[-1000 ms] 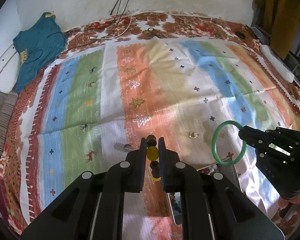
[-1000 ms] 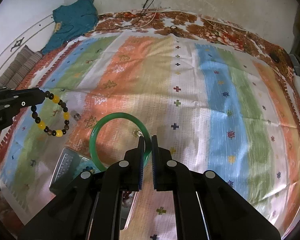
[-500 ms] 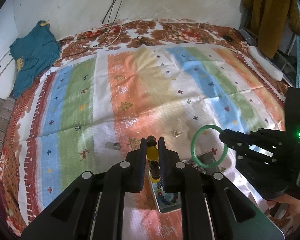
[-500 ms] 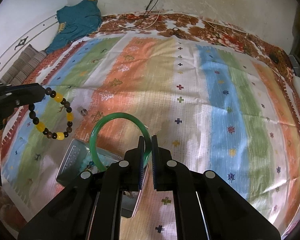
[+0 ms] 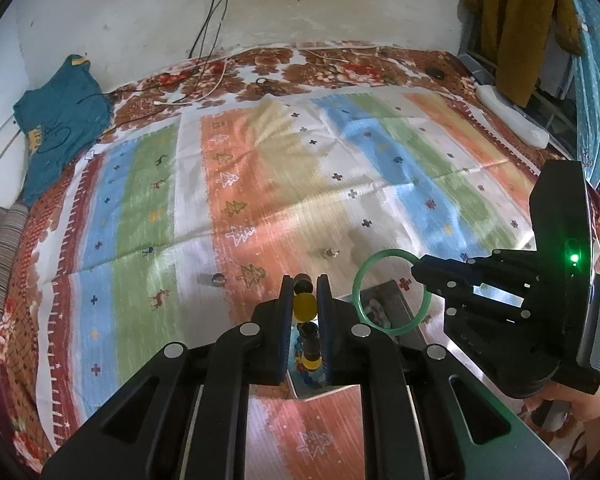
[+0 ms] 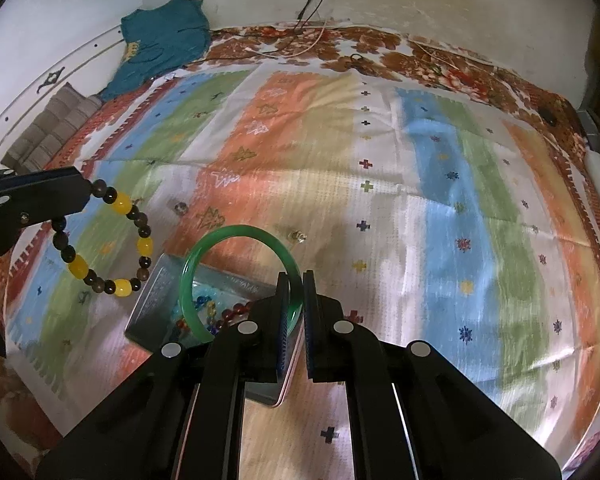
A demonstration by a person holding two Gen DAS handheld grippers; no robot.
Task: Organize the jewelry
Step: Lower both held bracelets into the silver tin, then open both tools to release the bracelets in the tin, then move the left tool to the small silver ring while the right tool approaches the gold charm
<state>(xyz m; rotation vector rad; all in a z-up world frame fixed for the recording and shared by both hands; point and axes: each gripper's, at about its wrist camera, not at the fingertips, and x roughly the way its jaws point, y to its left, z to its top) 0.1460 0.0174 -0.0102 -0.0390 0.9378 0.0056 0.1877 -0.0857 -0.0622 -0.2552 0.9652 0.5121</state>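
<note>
L gripper (image 5: 304,292) clenched on a beaded bracelet (image 6: 108,240), dark brown & yellow beads; in the L wrist view one yellow bead sits pinched between the fingers w/ dark beads above & below it, and in the R wrist view the rest of the loop hangs free under the tip, off the bed. R gripper (image 6: 296,288) clenched on a green bangle (image 6: 236,276), gripped at its rim w/ the ring standing up & out to the left of the fingers; seen from the L wrist view the same bangle (image 5: 392,292) juts from the R gripper tip, held in the air. Both pieces are above a shallow metal tray (image 6: 156,300) lying on the bed's striped cloth (image 6: 380,200) (orange, green, blue, white bands w/ small crosses & trees). Tray holds a tangle of small coloured beads (image 6: 204,308), red, blue & clear; the bangle overlaps the tray in both views, the bracelet hangs just to its left in the R wrist view. Two small loose bits on the cloth beyond the tray: a dark round one (image 6: 179,208) & a pale gold one (image 6: 299,236), too small to tell what. Far left corner: a teal garment (image 6: 160,40) against the wall, cables (image 5: 204,72) trailing down the wall onto the floral bed edge. A green LED (image 5: 575,257) glows on the R gripper body.
</note>
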